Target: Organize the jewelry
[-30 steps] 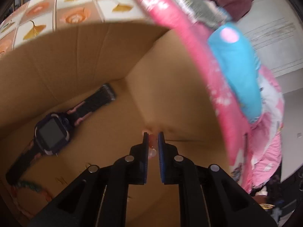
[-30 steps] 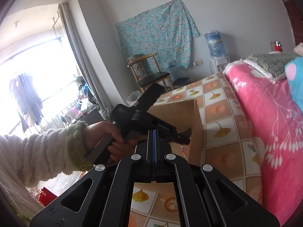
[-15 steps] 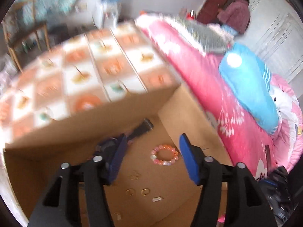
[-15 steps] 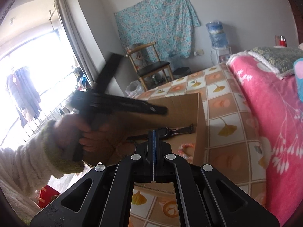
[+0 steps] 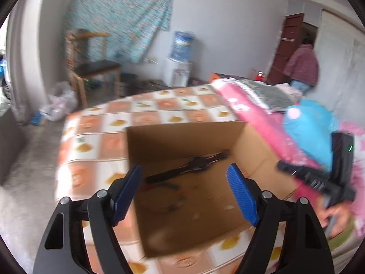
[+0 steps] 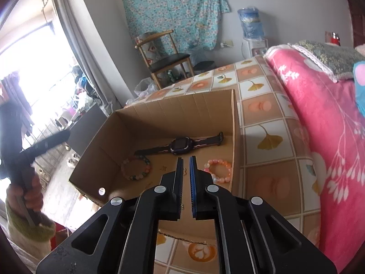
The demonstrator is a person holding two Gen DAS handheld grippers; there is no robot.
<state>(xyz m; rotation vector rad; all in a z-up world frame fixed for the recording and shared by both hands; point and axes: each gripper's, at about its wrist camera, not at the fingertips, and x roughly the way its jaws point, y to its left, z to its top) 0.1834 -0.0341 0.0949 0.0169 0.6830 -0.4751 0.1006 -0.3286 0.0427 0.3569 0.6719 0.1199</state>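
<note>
Now the left gripper stands spread and empty above the cardboard box, its jaws having just been opening. The right gripper is barely parted, nothing between its jaws, near a pink bracelet.

I see a plain brown cardboard box on a bedcover checked in orange and white squares with yellow ginkgo leaves. Inside lie a black watch with pink trim, a pale pink bead bracelet and one of mixed pink and green beads. My grippers' pads are blue on black frames. The blanket is hot pink with white sprigs
</note>
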